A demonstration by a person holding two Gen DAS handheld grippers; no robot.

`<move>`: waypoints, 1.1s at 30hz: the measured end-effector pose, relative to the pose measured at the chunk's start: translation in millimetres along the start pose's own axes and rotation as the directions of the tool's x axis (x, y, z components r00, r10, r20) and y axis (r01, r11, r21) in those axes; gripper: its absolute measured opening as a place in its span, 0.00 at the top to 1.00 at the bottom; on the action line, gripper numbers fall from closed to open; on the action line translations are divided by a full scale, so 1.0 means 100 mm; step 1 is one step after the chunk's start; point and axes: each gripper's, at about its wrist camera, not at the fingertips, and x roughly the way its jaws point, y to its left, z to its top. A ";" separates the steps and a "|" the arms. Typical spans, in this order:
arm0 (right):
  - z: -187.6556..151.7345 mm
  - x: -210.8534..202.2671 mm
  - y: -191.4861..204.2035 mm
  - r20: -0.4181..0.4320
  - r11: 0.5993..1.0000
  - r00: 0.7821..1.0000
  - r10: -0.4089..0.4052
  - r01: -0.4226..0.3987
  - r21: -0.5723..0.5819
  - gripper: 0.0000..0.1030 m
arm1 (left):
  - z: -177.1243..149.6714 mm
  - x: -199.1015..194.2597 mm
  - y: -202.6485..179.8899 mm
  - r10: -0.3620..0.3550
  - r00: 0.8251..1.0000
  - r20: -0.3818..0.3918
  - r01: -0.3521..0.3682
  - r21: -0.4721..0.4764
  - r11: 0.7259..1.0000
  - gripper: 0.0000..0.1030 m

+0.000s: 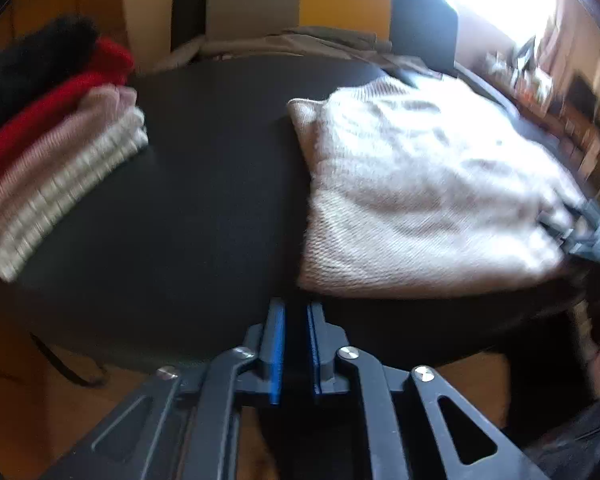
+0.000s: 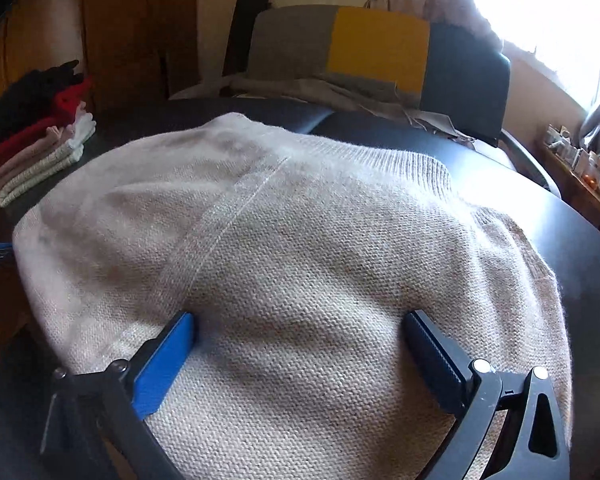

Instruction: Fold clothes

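A cream knitted sweater (image 1: pixel 412 184) lies folded on the black round table (image 1: pixel 204 184); it fills the right wrist view (image 2: pixel 300 264). My left gripper (image 1: pixel 296 312) is nearly shut and empty, at the table's near edge just left of the sweater's near corner. My right gripper (image 2: pixel 300 320) is wide open, its blue-padded fingers (image 2: pixel 168 356) resting on the sweater's near part with nothing pinched. The right gripper shows in the left wrist view (image 1: pixel 580 232) at the sweater's right edge.
A stack of folded clothes, black, red, pink and striped white (image 1: pixel 48 152), sits on the table's left side (image 2: pixel 40 144). A grey, yellow and dark chair (image 2: pixel 376 56) with cloth draped on it stands behind the table. A cluttered shelf (image 2: pixel 584 164) is at right.
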 end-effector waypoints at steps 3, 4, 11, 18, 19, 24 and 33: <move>0.04 -0.04 -0.02 -0.014 1.000 1.000 0.011 -0.011 0.000 0.00 | 0.22 -0.19 0.02 -0.061 0.993 0.098 0.066 -0.042 0.997 0.80; 0.06 -0.06 -0.03 -0.021 1.000 1.000 0.017 -0.017 0.000 0.00 | 0.32 -0.25 0.00 -0.083 0.987 0.135 0.088 -0.037 0.995 0.78; 0.46 -0.25 -0.30 0.026 0.997 0.999 0.038 -0.040 0.059 0.00 | 1.08 0.03 -0.49 -0.108 0.979 0.175 0.084 0.139 0.987 0.78; 0.76 0.04 -0.86 -0.018 0.984 0.998 -0.063 0.065 0.165 0.00 | 0.99 0.67 -0.70 -0.004 0.999 0.038 -0.002 0.156 0.988 0.77; 0.74 0.14 -0.94 -0.042 0.980 0.996 -0.074 0.080 0.183 0.00 | 0.91 0.68 -0.64 -0.004 0.999 0.037 0.000 0.123 0.992 0.75; 0.54 0.39 -1.16 -0.078 0.958 0.997 -0.024 0.046 0.281 0.00 | 0.75 0.58 -0.46 -0.043 0.997 0.068 0.043 -0.002 0.999 0.75; 0.52 0.42 -1.13 -0.051 0.957 0.998 -0.025 0.039 0.286 0.00 | 1.01 0.37 -0.14 -0.089 0.991 0.096 0.100 -0.118 0.988 0.68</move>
